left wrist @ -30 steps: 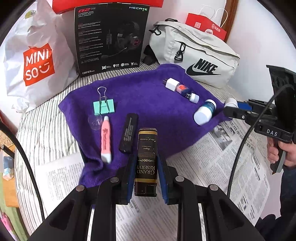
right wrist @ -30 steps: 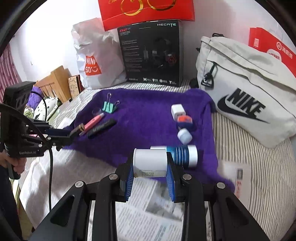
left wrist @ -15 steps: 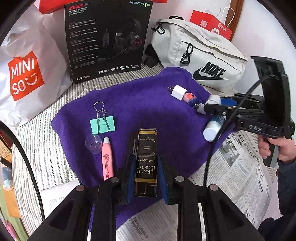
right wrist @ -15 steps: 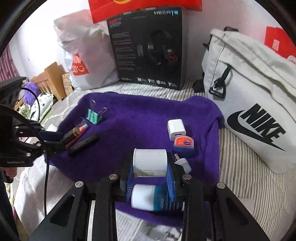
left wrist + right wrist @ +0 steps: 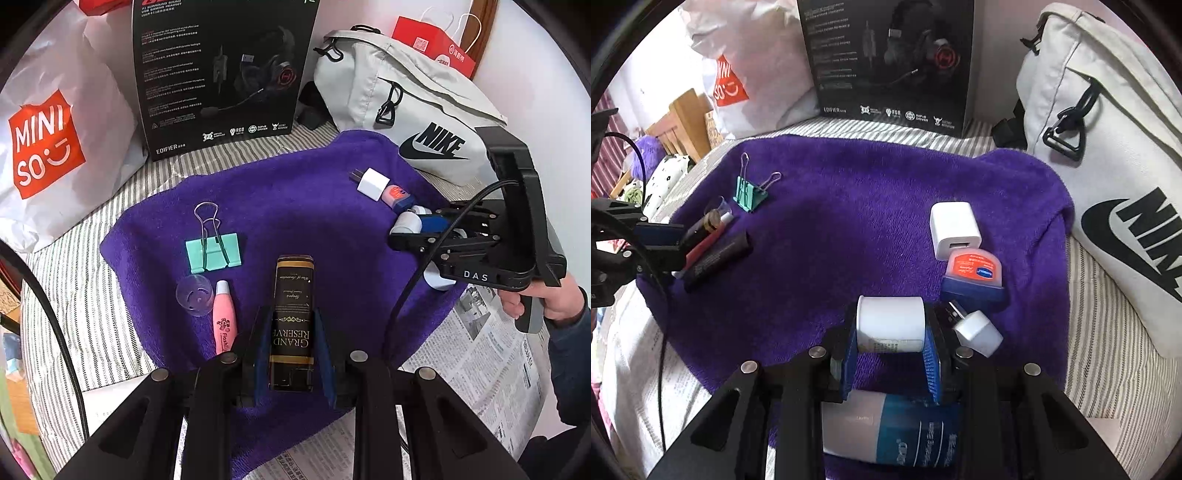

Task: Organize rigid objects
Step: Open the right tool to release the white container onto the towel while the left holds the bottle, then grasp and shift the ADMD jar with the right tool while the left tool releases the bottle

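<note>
Placement step, both hands loaded. My left gripper (image 5: 293, 345) is clamped on the dark Grand Reserve box (image 5: 293, 321), over the near edge of the purple towel (image 5: 288, 206); my right gripper (image 5: 892, 341) pinches a white cylinder (image 5: 891, 321) near the chargers at right. Next, I judge, each must be lowered onto bare towel and the jaws opened.
</note>
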The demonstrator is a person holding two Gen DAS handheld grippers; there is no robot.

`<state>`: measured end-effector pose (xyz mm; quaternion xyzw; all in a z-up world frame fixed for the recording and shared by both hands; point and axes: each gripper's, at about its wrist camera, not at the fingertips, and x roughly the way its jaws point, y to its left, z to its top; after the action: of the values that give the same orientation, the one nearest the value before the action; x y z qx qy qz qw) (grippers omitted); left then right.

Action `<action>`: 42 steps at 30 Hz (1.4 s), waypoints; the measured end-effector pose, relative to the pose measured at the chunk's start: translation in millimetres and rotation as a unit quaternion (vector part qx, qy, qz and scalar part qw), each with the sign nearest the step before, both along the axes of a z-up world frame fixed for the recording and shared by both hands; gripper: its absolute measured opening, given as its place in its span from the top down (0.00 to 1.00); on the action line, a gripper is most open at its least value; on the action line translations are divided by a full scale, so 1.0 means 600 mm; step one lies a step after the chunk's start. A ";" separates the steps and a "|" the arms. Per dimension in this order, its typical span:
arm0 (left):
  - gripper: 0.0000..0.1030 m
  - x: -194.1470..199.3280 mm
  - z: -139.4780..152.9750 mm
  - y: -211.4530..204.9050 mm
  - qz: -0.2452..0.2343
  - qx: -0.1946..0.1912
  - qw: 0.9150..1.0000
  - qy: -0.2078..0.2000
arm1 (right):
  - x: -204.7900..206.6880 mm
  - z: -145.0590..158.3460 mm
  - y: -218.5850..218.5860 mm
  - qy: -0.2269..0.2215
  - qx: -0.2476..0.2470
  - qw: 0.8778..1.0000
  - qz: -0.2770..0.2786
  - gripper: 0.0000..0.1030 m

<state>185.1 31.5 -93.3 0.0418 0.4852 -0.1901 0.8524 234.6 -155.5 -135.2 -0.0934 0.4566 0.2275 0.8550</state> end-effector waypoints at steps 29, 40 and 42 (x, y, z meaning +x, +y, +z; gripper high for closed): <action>0.78 0.006 -0.020 -0.040 -0.014 0.009 1.000 0.018 | -0.035 0.049 -0.067 -0.038 0.015 0.999 -0.012 0.39; 0.78 0.022 -0.042 -0.062 0.000 0.030 0.999 0.033 | -0.063 0.047 -0.104 -0.034 0.026 0.999 -0.028 0.38; 0.78 0.022 -0.045 -0.069 0.000 0.041 0.999 0.033 | -0.066 0.045 -0.103 -0.038 0.025 0.999 -0.026 0.38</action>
<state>198.3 -9.7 -120.3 0.0704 0.5203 -0.1715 0.8336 194.9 -217.3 -108.2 -0.0688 0.4200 0.2127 0.8795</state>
